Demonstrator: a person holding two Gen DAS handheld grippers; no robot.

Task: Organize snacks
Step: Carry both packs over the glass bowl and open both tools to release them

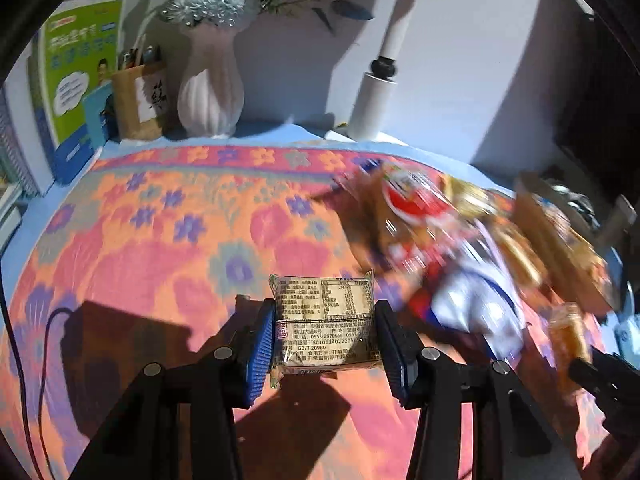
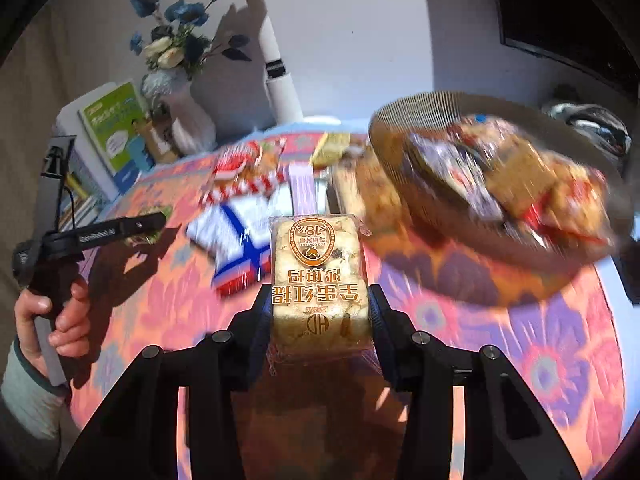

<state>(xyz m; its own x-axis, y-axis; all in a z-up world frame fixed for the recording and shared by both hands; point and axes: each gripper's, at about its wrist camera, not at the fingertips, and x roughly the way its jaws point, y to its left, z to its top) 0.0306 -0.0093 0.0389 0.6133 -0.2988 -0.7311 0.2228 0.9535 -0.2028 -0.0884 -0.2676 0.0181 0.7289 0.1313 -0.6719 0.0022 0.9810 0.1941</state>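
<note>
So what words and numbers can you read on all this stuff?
"GB/T 20980" and "0553-2870666": back label of the clear-wrapped snack pack in the left gripper.
"18%", upside down: orange badge on the clear-wrapped pastry pack in the right gripper; its big orange characters are Chinese.
Green book cover: Chinese, too blurred.
Other snack packets: too blurred.

Both cameras ride just behind their tongs, angled down, close over the surface (image 1: 160,240). Left view faces the back wall, the vase (image 1: 210,84) ahead. Right view looks across toward the basket (image 2: 460,100). Both catch vase, book (image 1: 80,72) and snack pile (image 1: 420,208).
</note>
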